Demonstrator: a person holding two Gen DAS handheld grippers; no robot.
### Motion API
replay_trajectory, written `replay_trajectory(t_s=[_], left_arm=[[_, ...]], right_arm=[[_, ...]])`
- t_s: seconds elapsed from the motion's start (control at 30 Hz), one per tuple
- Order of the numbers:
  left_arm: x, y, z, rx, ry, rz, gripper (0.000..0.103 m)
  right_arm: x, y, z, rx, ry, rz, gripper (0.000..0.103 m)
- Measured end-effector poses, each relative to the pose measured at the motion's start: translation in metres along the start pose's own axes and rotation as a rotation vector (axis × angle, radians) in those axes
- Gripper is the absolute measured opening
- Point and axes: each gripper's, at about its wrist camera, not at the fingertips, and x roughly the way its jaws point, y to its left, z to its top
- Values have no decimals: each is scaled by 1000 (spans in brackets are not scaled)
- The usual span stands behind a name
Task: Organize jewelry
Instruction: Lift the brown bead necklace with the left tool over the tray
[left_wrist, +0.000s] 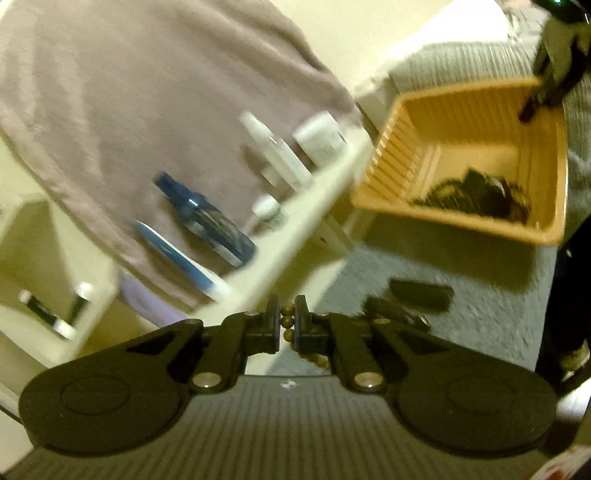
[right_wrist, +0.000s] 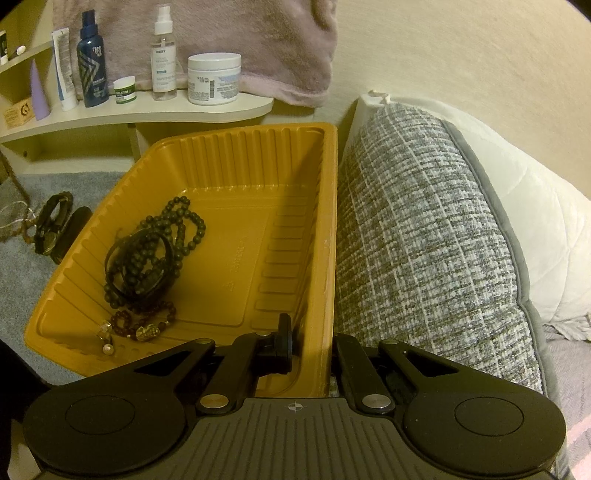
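My left gripper (left_wrist: 287, 325) is shut on a brown bead bracelet (left_wrist: 287, 322), held above the grey bed cover; more beads hang below the fingers. The yellow plastic tray (left_wrist: 465, 221) lies ahead to the right, with dark jewelry (left_wrist: 476, 195) inside. My right gripper (right_wrist: 312, 350) is shut on the tray's right wall (right_wrist: 328, 258), one finger inside, one outside. In the right wrist view the tray holds dark bead necklaces (right_wrist: 162, 243), a black band and a reddish bead bracelet (right_wrist: 144, 319). The right gripper also shows in the left wrist view (left_wrist: 546, 85) at the tray's far corner.
A watch (right_wrist: 50, 225) and a dark flat item (right_wrist: 72, 232) lie on the grey cover left of the tray. A shelf (right_wrist: 140, 112) holds bottles and jars under a hanging towel (right_wrist: 240, 40). A grey woven pillow (right_wrist: 424, 251) presses against the tray's right side.
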Motion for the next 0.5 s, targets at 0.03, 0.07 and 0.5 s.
replay_trajectory(t_s=[0.03, 0.07, 0.5], left_arm=[[-5, 7, 4, -10, -12, 8, 6], [-10, 12, 8, -17, -25, 17, 6], [-41, 37, 53, 17, -145, 54, 6]], right_arm=[[0, 0, 0, 0, 0, 0, 4], [0, 0, 0, 0, -1, 0, 4], [0, 1, 0, -3, -3, -1, 4]])
